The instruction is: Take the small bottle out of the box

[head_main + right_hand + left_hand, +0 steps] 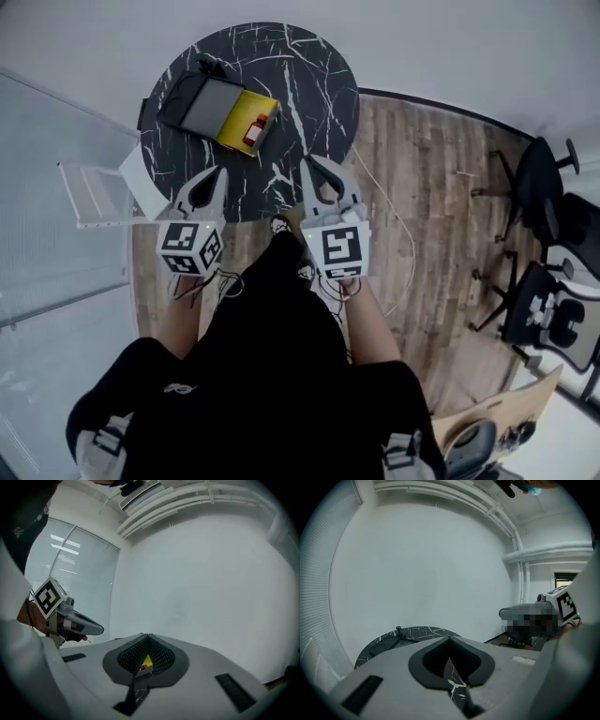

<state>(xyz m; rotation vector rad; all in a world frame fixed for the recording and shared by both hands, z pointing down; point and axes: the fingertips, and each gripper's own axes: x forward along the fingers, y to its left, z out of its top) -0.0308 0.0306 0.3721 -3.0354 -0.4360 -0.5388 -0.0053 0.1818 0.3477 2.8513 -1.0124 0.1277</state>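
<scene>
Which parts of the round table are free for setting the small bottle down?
The right half of the table is bare, from the yellow end of the box to the right rim. A strip beyond the box is free too. The left is crowded by the box holding the small bottle; the left tool and right tool hover over the near edge.

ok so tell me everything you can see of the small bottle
The small bottle is reddish-brown with a paler end; it is too small to make out a cap or label. It seems to lie on its side in the yellow part of the open box, close to that part's right edge, on the round black marble-look table. Only the yellow lining touches it, and nothing holds it.
</scene>
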